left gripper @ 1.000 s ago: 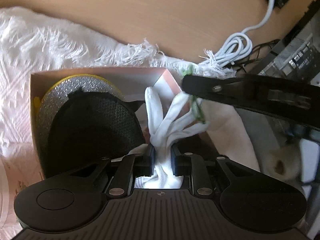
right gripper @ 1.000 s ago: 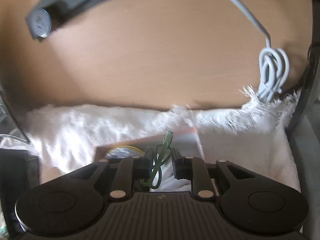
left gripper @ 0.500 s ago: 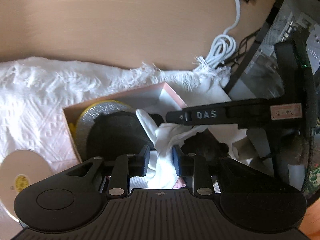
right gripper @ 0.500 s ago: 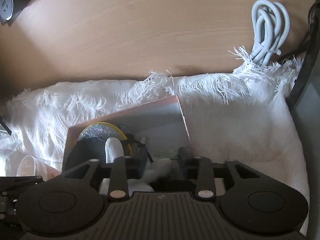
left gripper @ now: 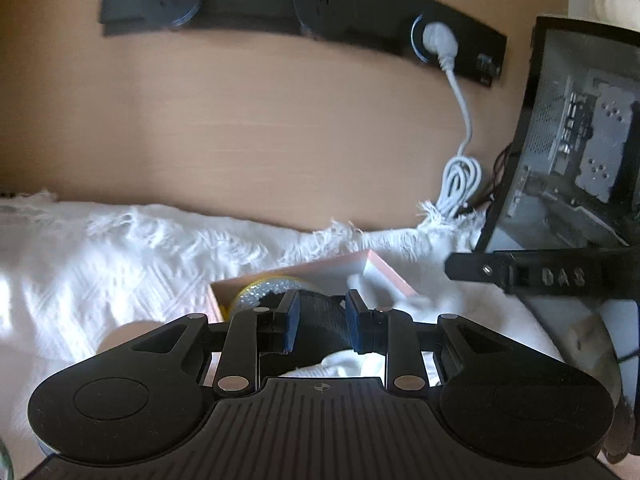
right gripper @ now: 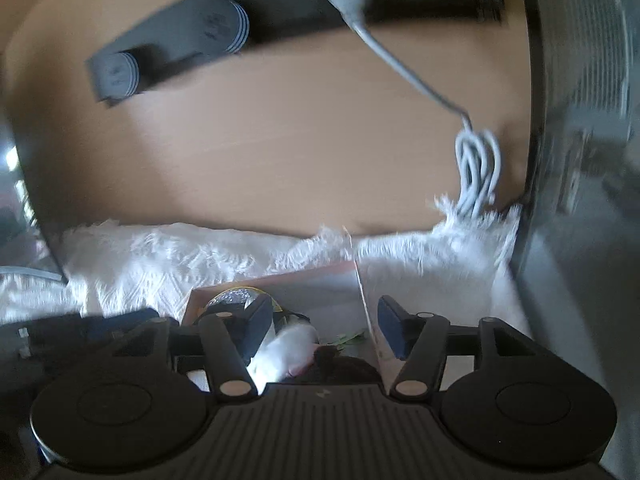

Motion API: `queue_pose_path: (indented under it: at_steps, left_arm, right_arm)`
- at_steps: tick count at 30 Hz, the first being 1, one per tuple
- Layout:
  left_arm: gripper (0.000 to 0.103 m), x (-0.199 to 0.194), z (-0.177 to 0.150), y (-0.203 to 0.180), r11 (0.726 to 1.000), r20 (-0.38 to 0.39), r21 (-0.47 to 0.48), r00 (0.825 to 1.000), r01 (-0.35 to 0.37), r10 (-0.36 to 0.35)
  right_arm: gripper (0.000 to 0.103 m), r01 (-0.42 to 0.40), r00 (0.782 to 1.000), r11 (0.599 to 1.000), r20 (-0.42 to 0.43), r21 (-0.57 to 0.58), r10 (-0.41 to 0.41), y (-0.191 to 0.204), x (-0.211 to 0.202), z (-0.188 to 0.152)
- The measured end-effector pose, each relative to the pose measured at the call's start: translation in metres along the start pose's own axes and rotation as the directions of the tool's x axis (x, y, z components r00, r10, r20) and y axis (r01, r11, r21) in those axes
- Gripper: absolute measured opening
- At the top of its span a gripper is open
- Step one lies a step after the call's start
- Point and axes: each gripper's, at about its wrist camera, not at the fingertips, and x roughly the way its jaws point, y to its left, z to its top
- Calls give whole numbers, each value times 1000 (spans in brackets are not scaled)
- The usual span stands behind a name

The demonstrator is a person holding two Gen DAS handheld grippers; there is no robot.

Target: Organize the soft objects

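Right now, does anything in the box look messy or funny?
Yes. The white glove lies crumpled in the pink box, heaped against the black mesh thing rather than flat. A bit of green string lies loose beside it.

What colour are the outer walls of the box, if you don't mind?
Pale pink outside, whitish inside; the box shows best in the right wrist view.

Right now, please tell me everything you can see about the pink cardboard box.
The pink cardboard box is shallow, open-topped, pale inside. It rests on the fringed white cloth, one corner toward the wooden desk. Inside lie a glittery yellow-rimmed round item, a black mesh piece, white fabric and something green.
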Motion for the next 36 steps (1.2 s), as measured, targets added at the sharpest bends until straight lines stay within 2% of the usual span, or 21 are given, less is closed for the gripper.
queue_pose_path:
  at_steps: [3,7,10,13,15,17,20,23,24,25,26,29,30,32,36]
  left_arm:
    - [28,-11,-10,-5,999,13,-18,999,-33,33]
    - [28,-24,-26,-11,992,21,-41,993,-116,117]
    - [28,-39,-40,-11,984,1,-68,986,-164,165]
    - [28,-54,-71,-11,967,-47,-87,971,-239,235]
    - [28,-61,-101,-12,947,-115,-97,948,-307,296]
    - [28,-65,-130,-12,916,-178,-128,917,-381,357]
    - [28,-69,-160,-10,875,-228,-184,885,-448,406]
    - [28,-75,-174,-19,857,-193,-191,875,-478,445]
    - [28,-75,-176,-22,855,-189,-192,873,-481,449]
    - [30,-75,-177,-24,854,-186,-198,873,-482,450]
    - [35,-75,-177,-27,852,-183,-197,872,-486,455]
    - [48,-70,-178,-35,851,-175,-181,868,-492,465]
    - [49,-68,-178,-38,849,-172,-175,865,-498,472]
    - [51,-66,-180,-41,843,-163,-176,860,-508,484]
    - [51,-67,-183,-45,829,-154,-195,851,-525,503]
  right_arm:
    - [61,4,999,998,43,-65,-1,4,-18,-13]
    - [61,29,997,996,70,-84,-23,-2,-34,-28]
    - [66,-44,998,994,50,-102,49,-8,-43,-41]
    - [68,-142,990,976,-7,-164,142,-3,-44,-61]
    - [69,-187,982,959,-56,-214,179,4,-39,-79]
    - [69,-222,973,942,-114,-250,198,12,-30,-98]
    - [69,-258,956,925,-212,-280,202,26,-8,-126]
    - [69,-269,943,912,-276,-310,184,38,10,-147]
    - [72,-260,945,909,-281,-325,169,41,13,-152]
    - [74,-243,955,903,-248,-355,160,44,11,-157]
    - [79,-231,961,899,-231,-371,152,45,7,-163]
    - [101,-169,974,907,-204,-387,95,46,11,-162]
    - [103,-159,975,911,-205,-382,84,44,14,-161]
    - [103,-191,966,925,-230,-329,117,35,19,-158]
    - [103,-197,972,924,-190,-327,140,23,21,-161]
